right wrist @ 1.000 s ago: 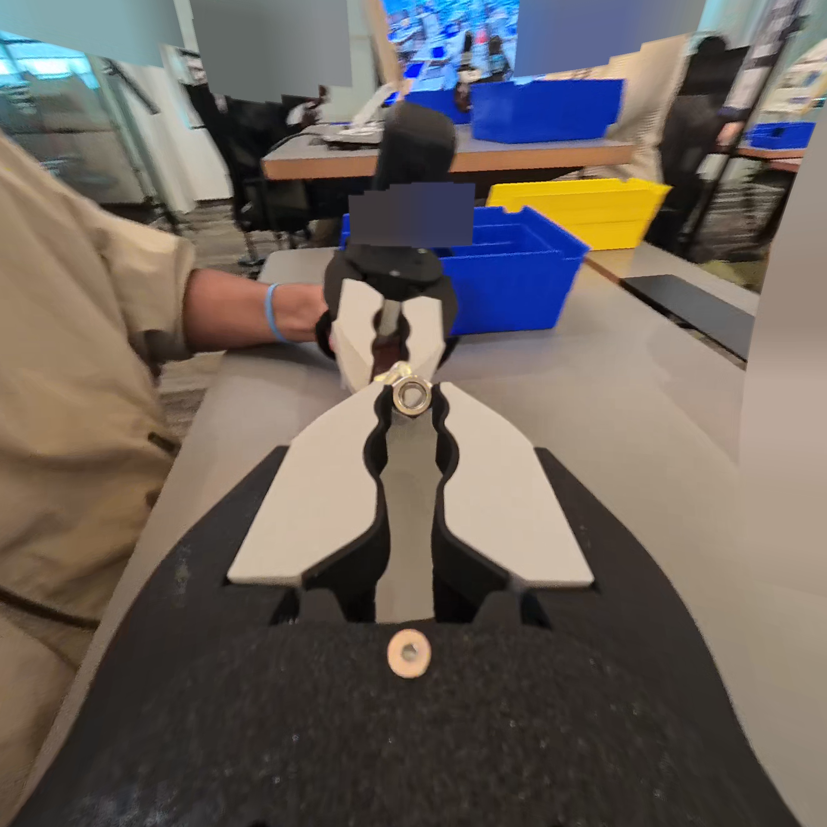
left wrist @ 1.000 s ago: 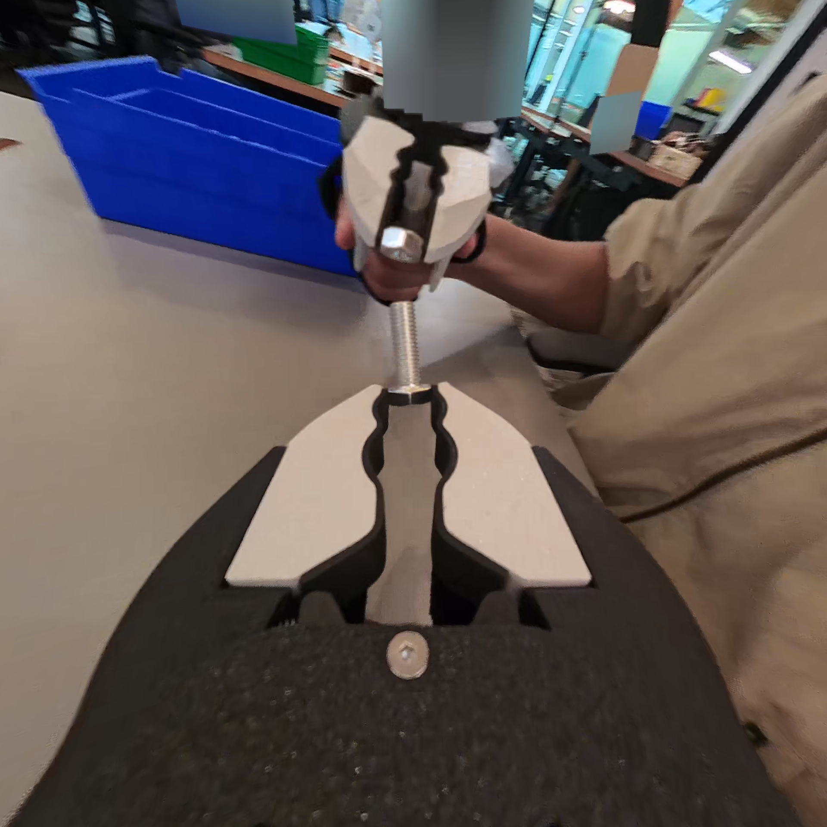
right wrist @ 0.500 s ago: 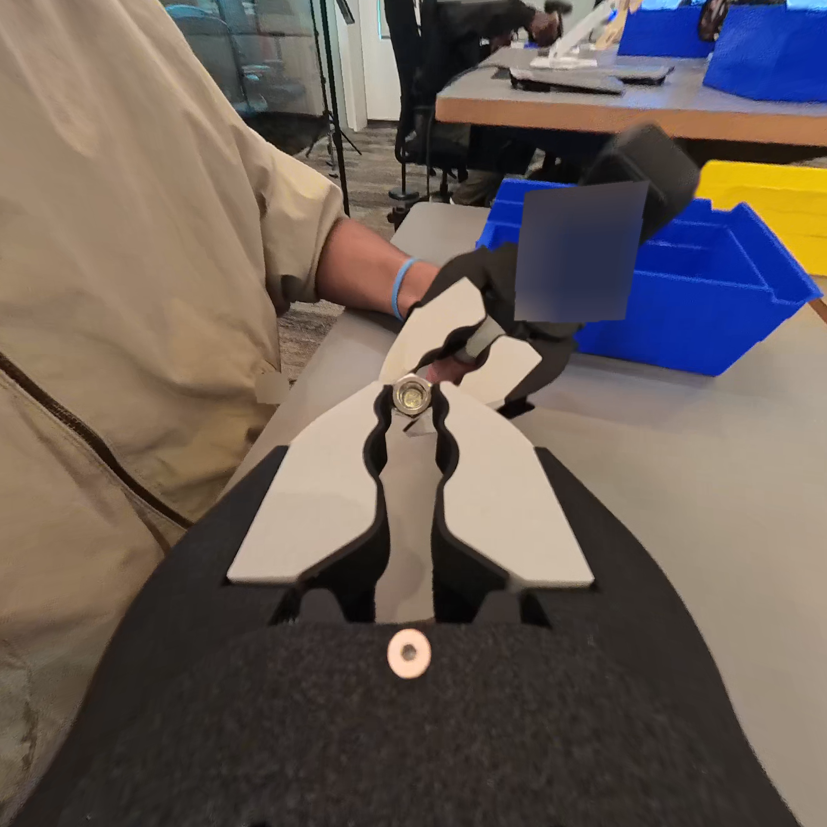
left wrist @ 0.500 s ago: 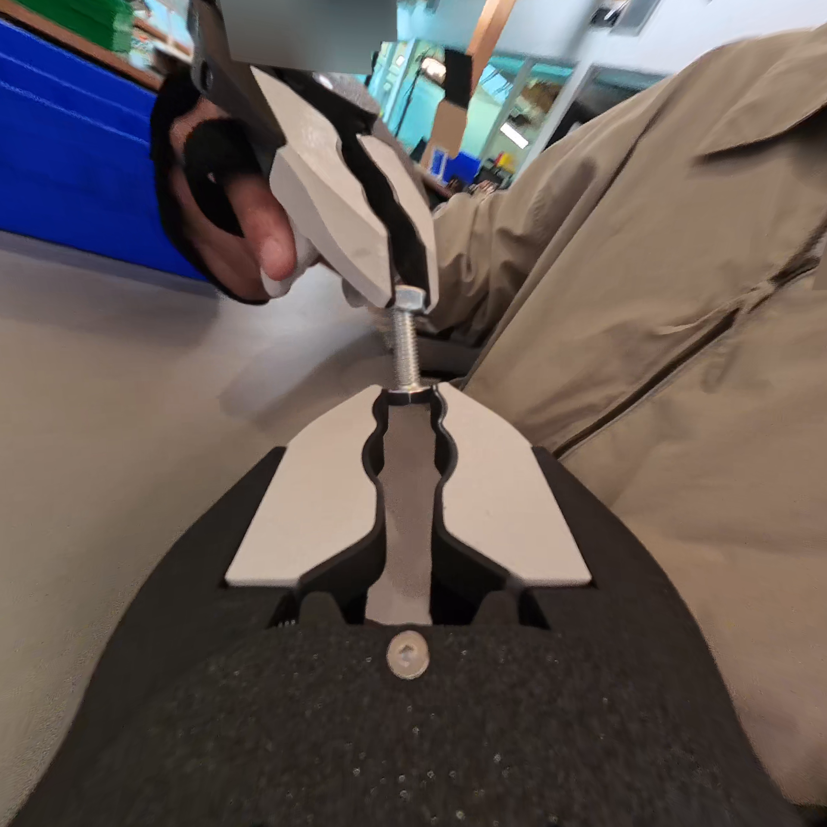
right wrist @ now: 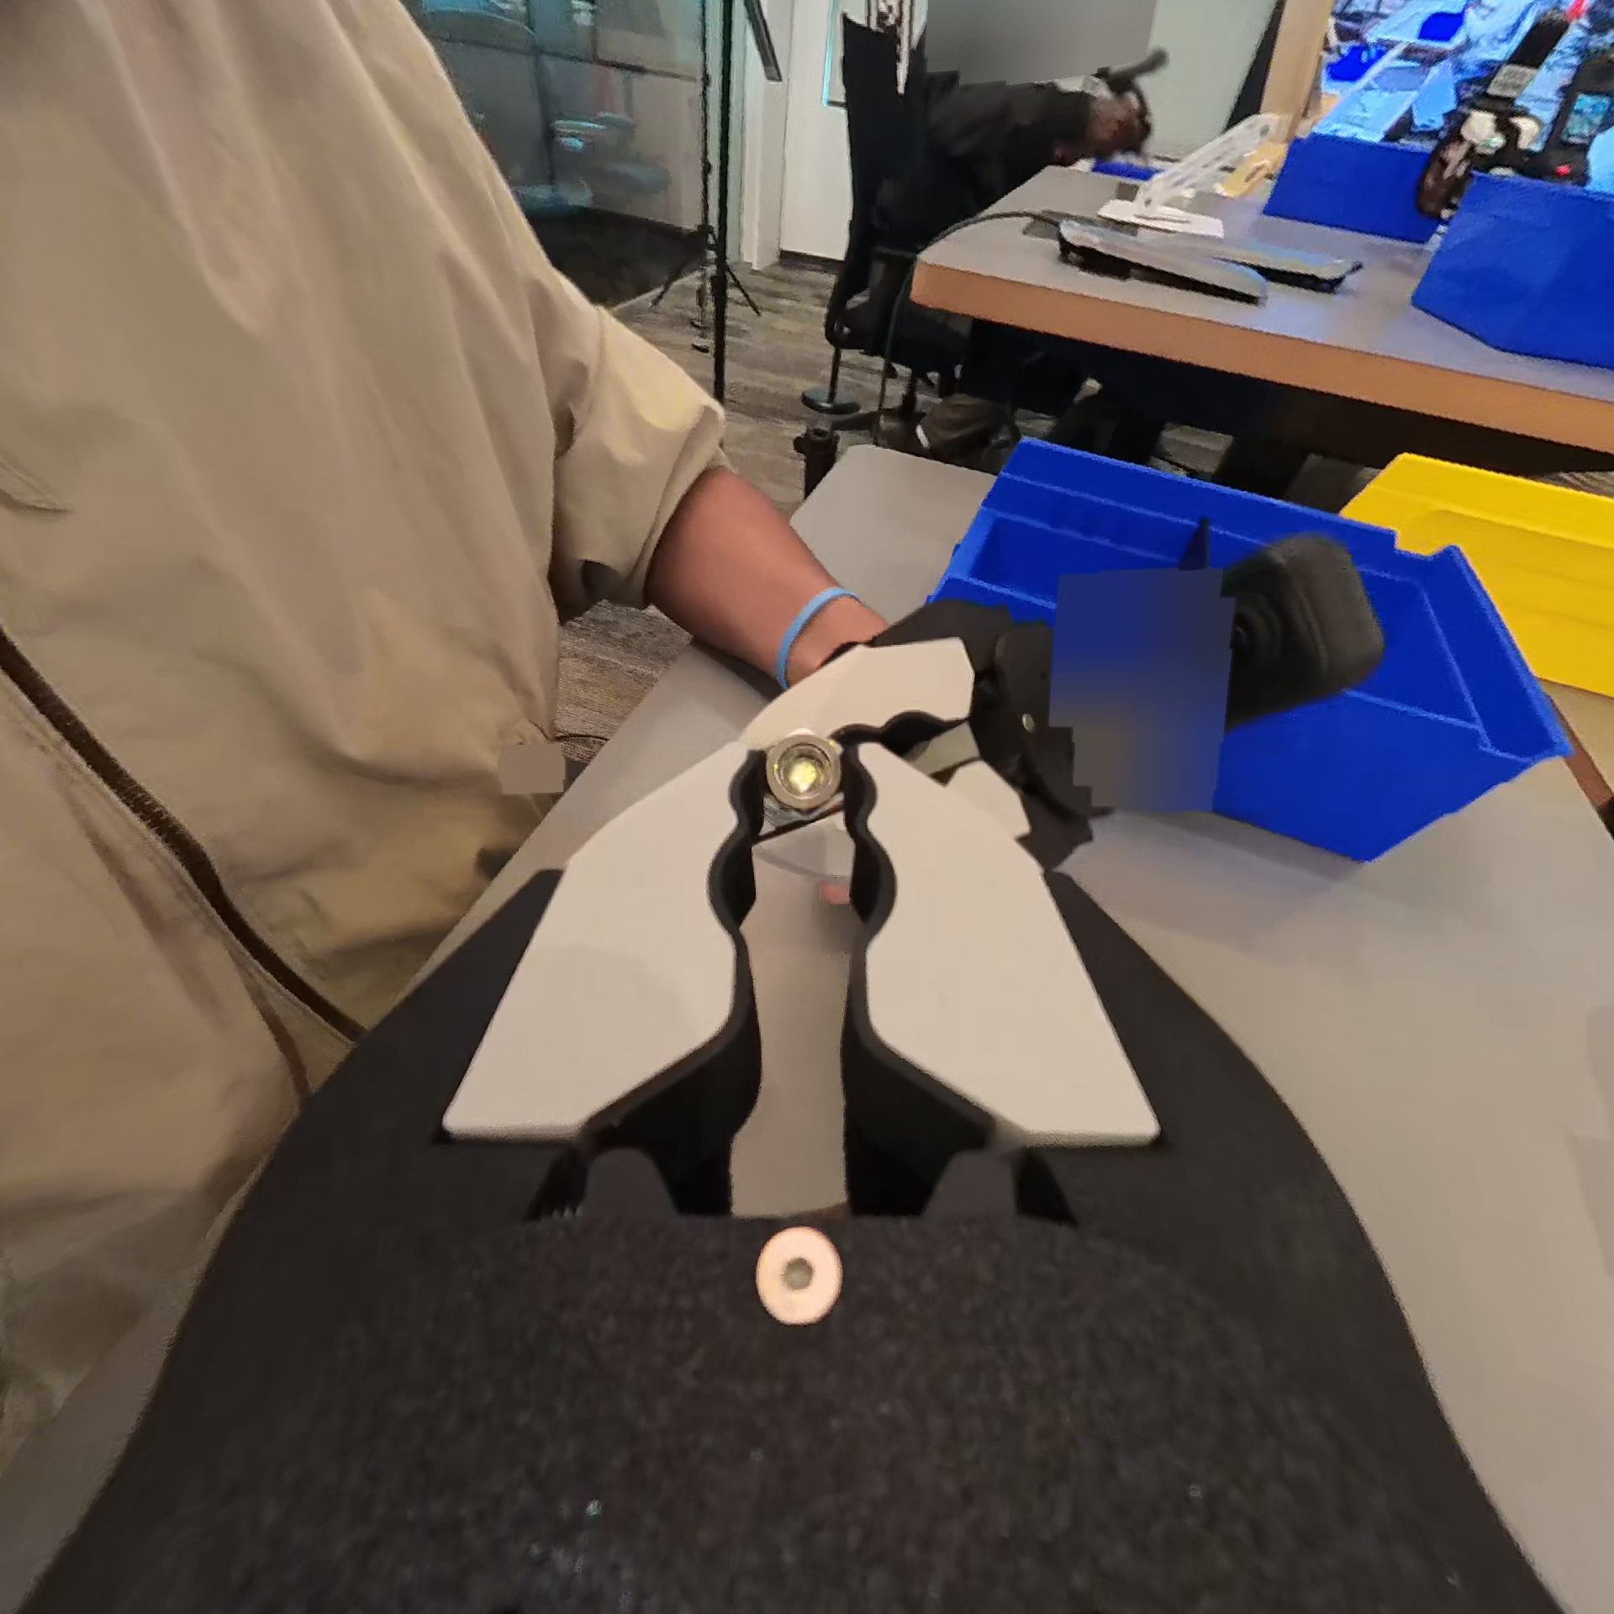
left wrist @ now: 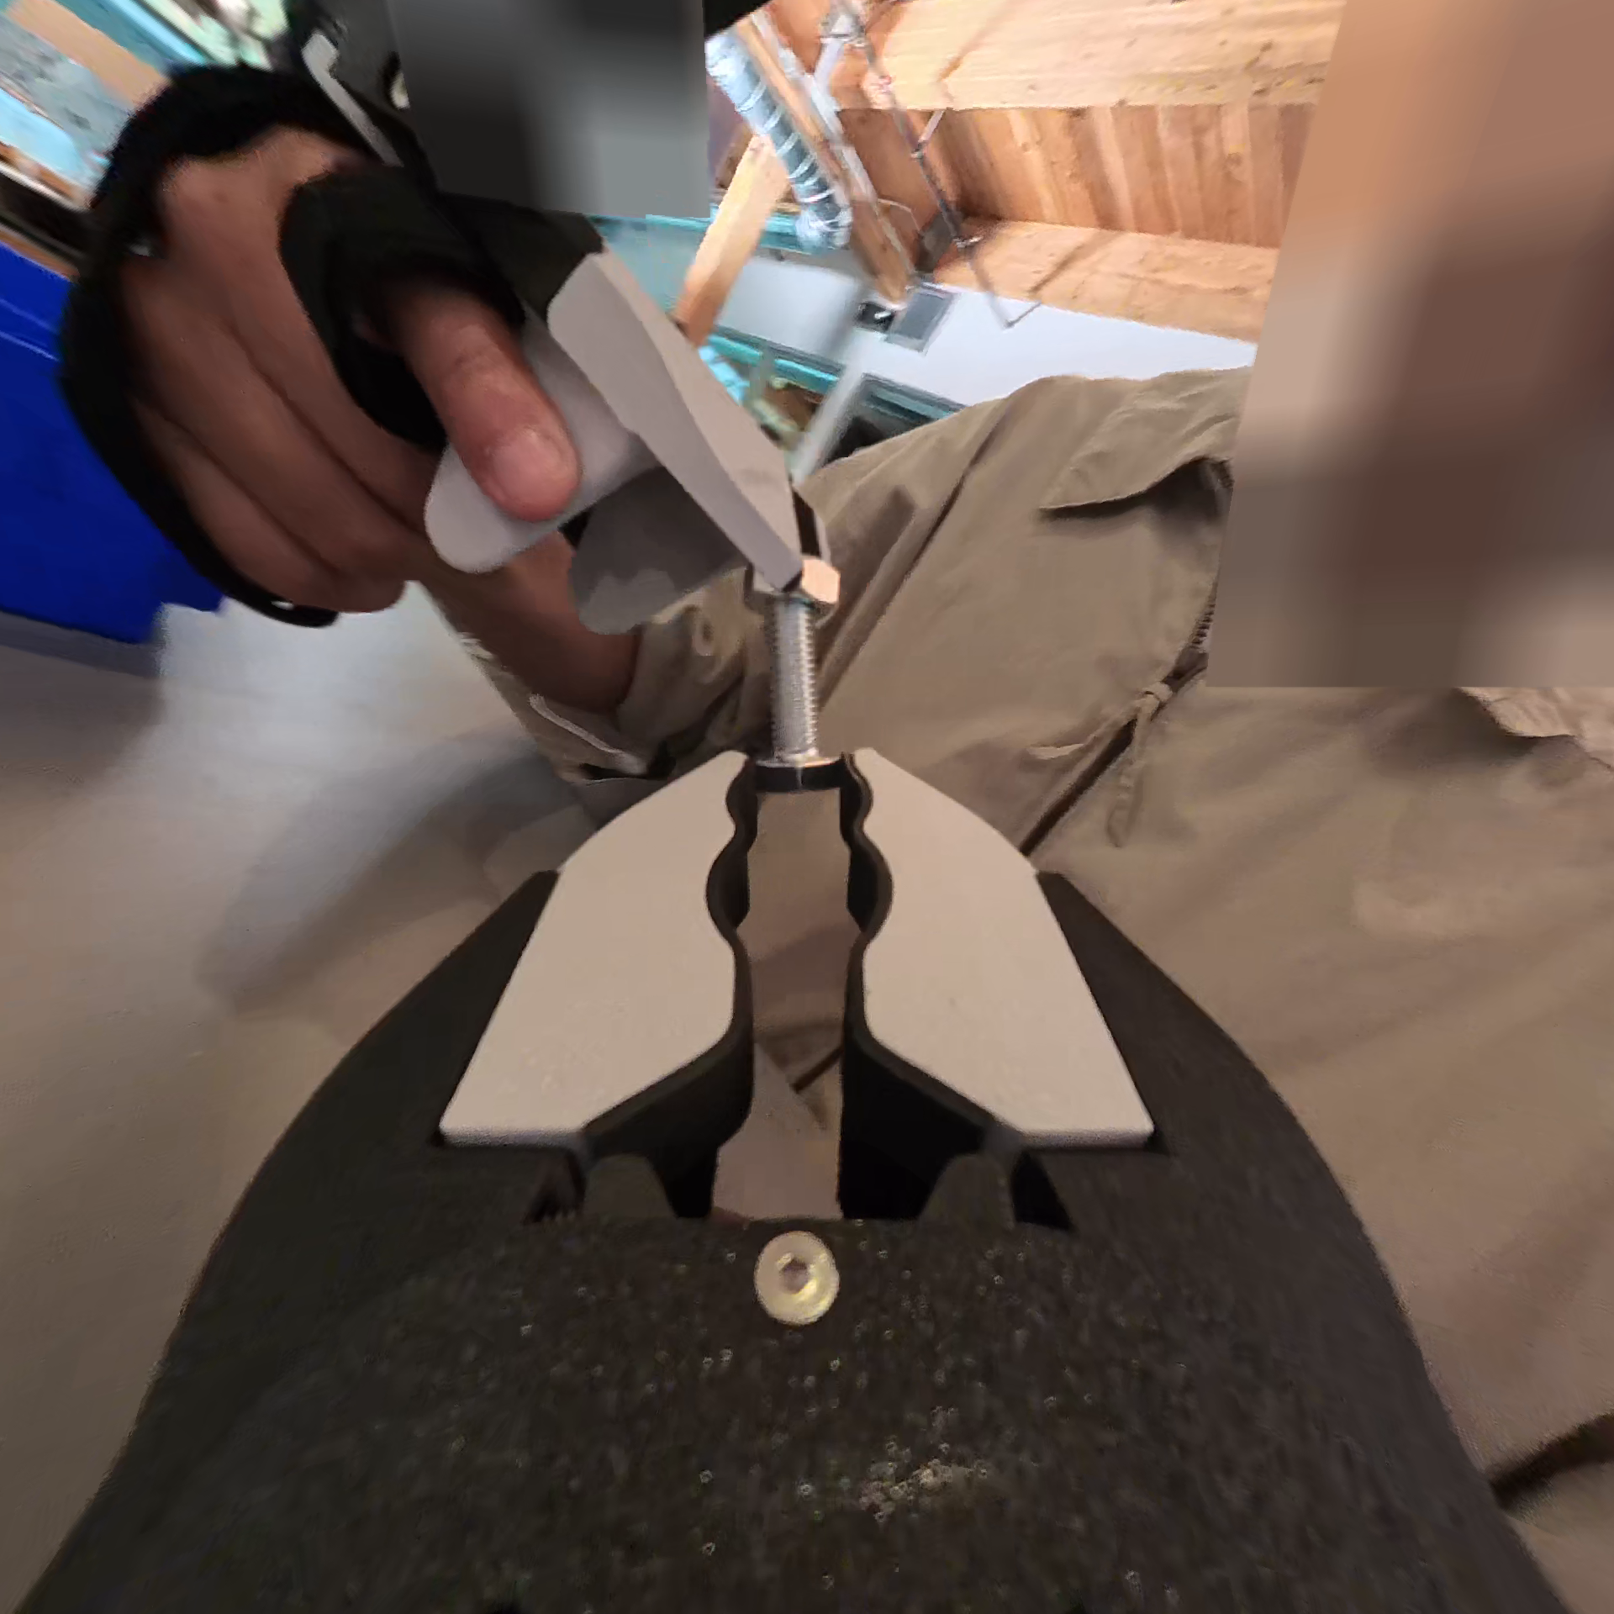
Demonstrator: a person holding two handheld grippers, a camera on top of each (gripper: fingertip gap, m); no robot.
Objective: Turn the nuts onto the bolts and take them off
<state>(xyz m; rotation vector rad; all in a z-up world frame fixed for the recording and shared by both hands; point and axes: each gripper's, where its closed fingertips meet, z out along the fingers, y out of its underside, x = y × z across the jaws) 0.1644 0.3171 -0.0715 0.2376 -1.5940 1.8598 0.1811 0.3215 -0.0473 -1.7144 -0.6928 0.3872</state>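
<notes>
A silver bolt (left wrist: 793, 677) is held between my two grippers above the grey table. My left gripper (left wrist: 796, 780) is shut on the bolt's hex head at its fingertips. My right gripper (right wrist: 802, 777) is shut on a hex nut (right wrist: 802, 773) that sits on the bolt's threaded end; the bolt's tip shows in the nut's hole. In the left wrist view the right gripper (left wrist: 790, 563) comes in from the upper left with the nut (left wrist: 818, 581) at its tips. In the right wrist view the left gripper (right wrist: 843, 742) lies just behind the nut.
A blue bin (right wrist: 1362, 769) stands on the grey table (right wrist: 1310, 1004) behind the left gripper, with a yellow bin (right wrist: 1528, 559) beyond it. The person's beige jacket (left wrist: 1223, 873) is close on one side. A second table (right wrist: 1223, 323) with blue bins stands farther back. Both grippers' tips are close together, under 4 cm apart.
Both grippers have rolled and tilted with the bolt between them; the left wrist view now looks up at the person and ceiling. Each keeps its hold on bolt head and nut.
</notes>
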